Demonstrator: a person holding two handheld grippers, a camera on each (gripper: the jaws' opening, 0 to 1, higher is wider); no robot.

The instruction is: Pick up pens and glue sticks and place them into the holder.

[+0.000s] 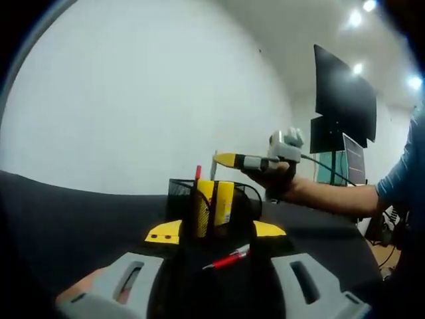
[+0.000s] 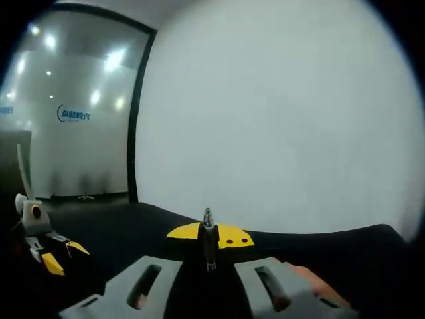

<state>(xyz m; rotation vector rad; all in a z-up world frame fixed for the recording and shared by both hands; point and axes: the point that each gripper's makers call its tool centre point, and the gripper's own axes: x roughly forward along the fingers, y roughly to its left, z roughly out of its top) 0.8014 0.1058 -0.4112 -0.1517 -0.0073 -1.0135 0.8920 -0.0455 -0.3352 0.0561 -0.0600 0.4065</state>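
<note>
Right tool (image 2: pixel 208 249) is pinching a pen (image 2: pixel 208 234) between its yellow tips, the pen upright along the jaws with its tip pointing away from the camera. Left tool (image 1: pixel 216 229) stands spread around the near side of the black mesh holder (image 1: pixel 214 207), gripping nothing. A red pen (image 1: pixel 227 258) lies on the dark desk (image 1: pixel 73 219) just before the holder, long axis slanting across the jaws. Glue sticks (image 1: pixel 214 203) stand upright inside. Judged step: carrying the pen to the holder; next, lower it tip-down over the opening and release.
</note>
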